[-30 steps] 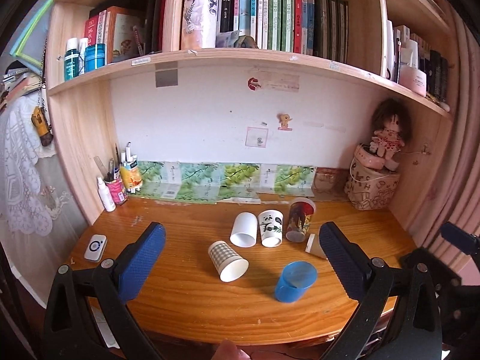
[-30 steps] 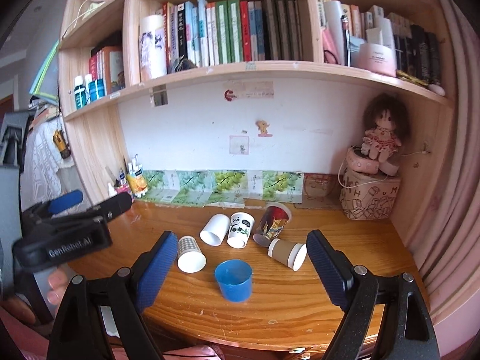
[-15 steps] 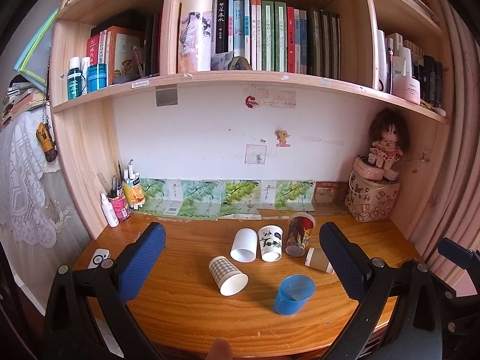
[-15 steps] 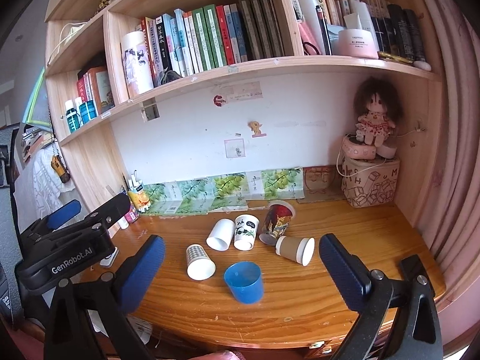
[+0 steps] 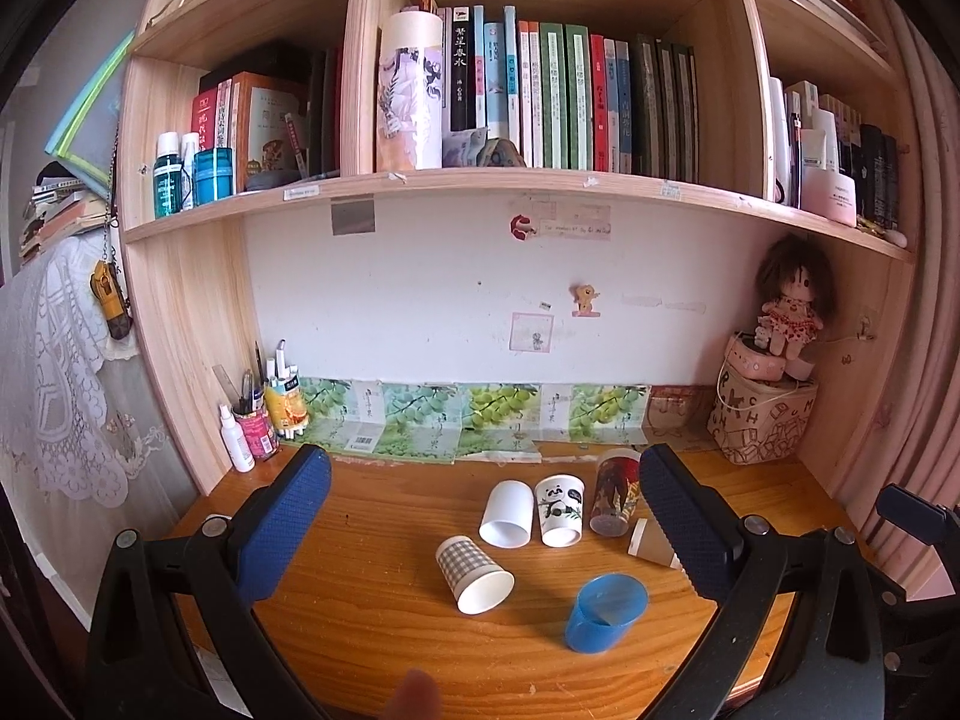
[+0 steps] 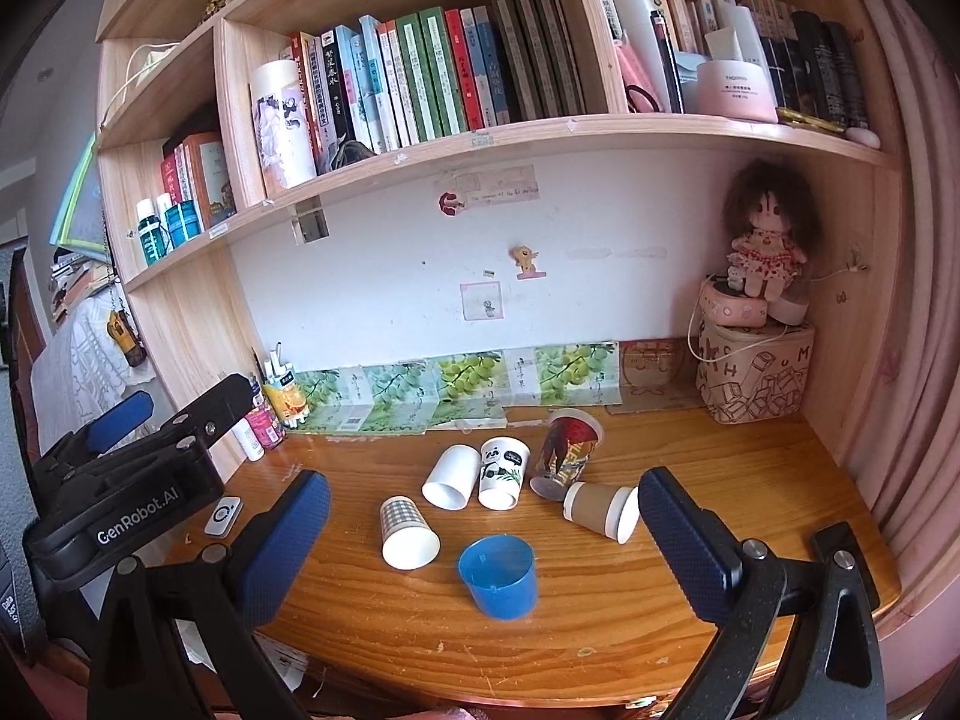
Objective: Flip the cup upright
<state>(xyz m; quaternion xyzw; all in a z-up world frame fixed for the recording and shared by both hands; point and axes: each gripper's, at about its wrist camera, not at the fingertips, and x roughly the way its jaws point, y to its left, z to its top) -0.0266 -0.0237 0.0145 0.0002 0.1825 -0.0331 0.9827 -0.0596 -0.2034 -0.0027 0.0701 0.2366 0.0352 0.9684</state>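
Stands upright near the surface's (image 6: 690,600) front edge, blue cup (image 6: 499,576), mouth up, long axis vertical. Behind it lie a checked cup (image 6: 405,531) and brown cup (image 6: 600,510) on their sides. Spread wide and empty: left tool (image 5: 480,534) and right tool (image 6: 483,546).

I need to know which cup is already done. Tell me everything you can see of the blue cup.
The blue cup looks like plain plastic, tapering to a narrower base. It stands upright on the wooden desk, mouth open upward, apparently empty. It is the cup nearest the front edge, just right of the checked cup lying on its side. Nothing touches it.
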